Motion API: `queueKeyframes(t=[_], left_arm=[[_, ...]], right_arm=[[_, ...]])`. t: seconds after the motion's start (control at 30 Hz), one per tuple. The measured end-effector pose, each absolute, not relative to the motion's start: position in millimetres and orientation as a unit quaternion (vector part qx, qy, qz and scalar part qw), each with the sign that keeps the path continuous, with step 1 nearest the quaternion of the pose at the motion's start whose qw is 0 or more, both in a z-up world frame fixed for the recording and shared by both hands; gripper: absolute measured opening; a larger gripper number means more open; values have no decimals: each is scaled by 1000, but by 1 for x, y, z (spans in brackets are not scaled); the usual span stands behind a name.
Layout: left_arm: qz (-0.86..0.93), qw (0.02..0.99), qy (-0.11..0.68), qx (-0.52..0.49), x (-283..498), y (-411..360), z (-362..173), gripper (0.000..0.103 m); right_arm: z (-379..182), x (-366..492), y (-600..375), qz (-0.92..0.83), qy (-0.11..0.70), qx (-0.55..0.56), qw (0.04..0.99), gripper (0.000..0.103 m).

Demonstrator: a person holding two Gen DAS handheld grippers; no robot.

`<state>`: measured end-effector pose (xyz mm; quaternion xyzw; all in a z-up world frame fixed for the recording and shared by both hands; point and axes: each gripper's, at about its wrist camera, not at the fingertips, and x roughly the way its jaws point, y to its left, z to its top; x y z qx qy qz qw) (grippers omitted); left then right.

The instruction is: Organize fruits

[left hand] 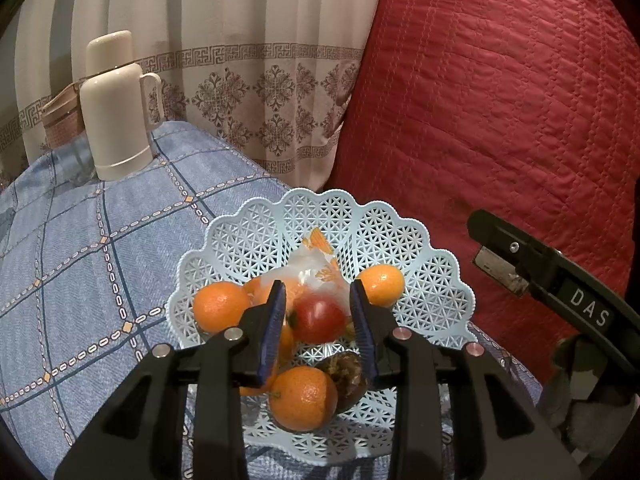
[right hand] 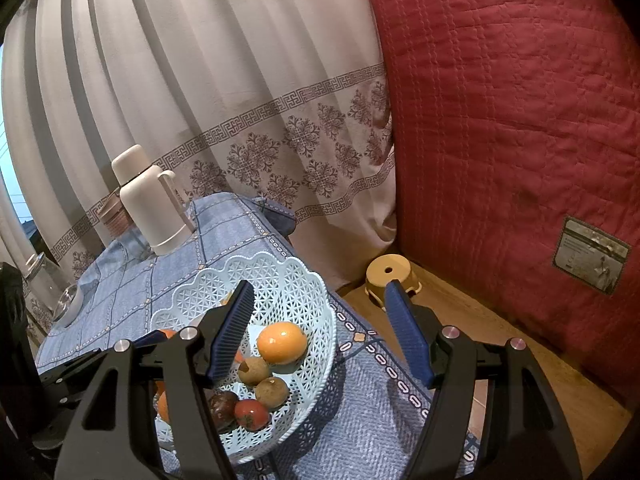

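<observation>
left wrist: left gripper [left hand: 318, 312] seen over basket [left hand: 432, 280], pads just off red tomato [left hand: 320, 318], nothing gripped; soft, smooth, to be taken at widest part, gently | right wrist: right gripper [right hand: 320, 332] seen wide apart, empty, beside basket [right hand: 304, 292]

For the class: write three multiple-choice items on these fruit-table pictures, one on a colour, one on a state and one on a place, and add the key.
1. What colour is the lattice fruit basket? A light blue; B red; C yellow.
2. How does the right gripper stand? A shut on the basket's rim; B open, holding nothing; C fully shut, empty.
3. Where does the cream flask stand? A in the basket; B on the blue checked tablecloth; C between the right gripper's fingers.
Key: 1 A, its pierced wall is pale blue; 2 B, its fingers stand wide apart with nothing between them; 3 B, it stands upright on the cloth beyond the basket.
</observation>
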<state>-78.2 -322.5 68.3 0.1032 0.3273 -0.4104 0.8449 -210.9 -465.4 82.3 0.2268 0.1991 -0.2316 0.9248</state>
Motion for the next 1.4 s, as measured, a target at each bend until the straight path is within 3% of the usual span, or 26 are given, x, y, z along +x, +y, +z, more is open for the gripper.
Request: queueKeyframes(t=[0.2,0.4,0.47,0.6,0.7,0.77,1.0,1.4], left_arm=[[-407,848,326,100,-78,-319,69,50],[-397,857,314,93,-76,-312,77,74],[-391,861,312,91,-75,-310,80,91],[-377,869,307,87,-72,-305,85,92],[-365,878,298,90,-72,-301,88,93],[-356,883,291,91,-71,-297,90,93],[-321,904,268,92,-71,-285,99,98],[-280,916,266,108,-67,-272,101,98]], right_arm=[[81,-210,-466,-233,202,229,923,70],[79,-209,-466,-232,205,227,923,70],[79,-209,-466,-233,205,227,923,70],[79,-209,-466,-234,205,229,923,70],[79,-210,-466,-236,200,229,923,85],[80,-210,-466,-236,199,228,923,85],[83,-210,-465,-237,199,222,925,99],[87,-208,-445,-266,205,159,928,100]])
